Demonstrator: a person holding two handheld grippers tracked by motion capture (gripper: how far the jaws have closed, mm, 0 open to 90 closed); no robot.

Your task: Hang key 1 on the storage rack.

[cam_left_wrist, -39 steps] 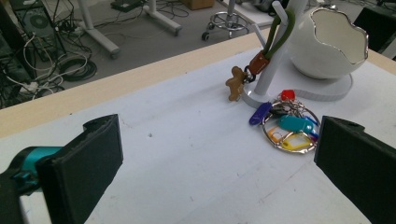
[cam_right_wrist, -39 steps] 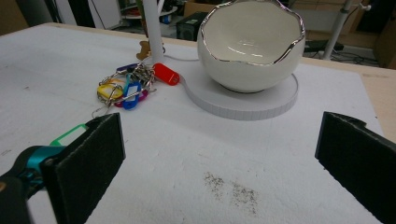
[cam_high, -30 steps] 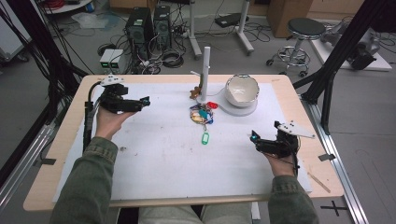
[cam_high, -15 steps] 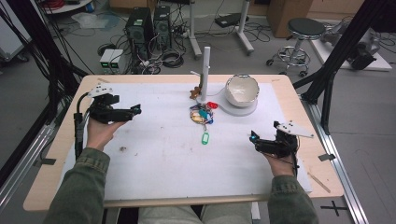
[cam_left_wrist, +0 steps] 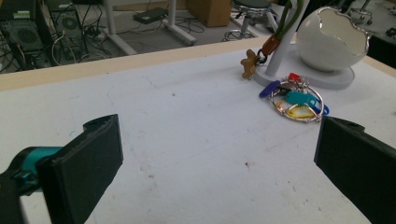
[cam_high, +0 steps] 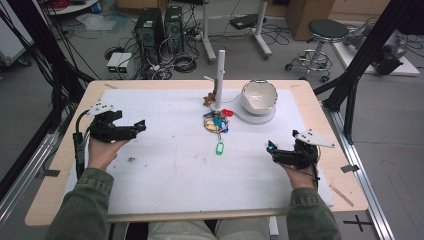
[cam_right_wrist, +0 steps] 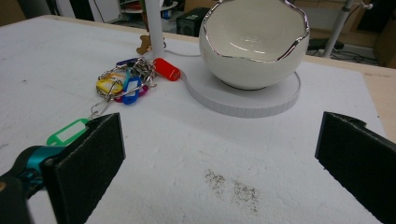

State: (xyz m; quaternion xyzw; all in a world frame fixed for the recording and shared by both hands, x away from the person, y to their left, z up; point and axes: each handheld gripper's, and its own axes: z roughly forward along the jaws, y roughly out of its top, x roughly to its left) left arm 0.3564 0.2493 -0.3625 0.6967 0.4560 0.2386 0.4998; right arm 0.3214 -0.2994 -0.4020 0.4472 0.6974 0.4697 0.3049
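Key bunch (cam_high: 216, 122) midway, well apart from either gripper.

A white egg-shaped ceramic bowl with a jagged silver rim (cam_high: 259, 96) sits on a flat white round base (cam_right_wrist: 261, 100), beside a white upright post (cam_high: 220, 75) from which a small brown bear-shaped charm (cam_left_wrist: 249, 63) hangs. Beyond the pale wooden table (cam_high: 320, 107), two black computer towers (cam_high: 159, 27), tangled cables and a round black stool (cam_high: 327, 30) stand on the grey floor.
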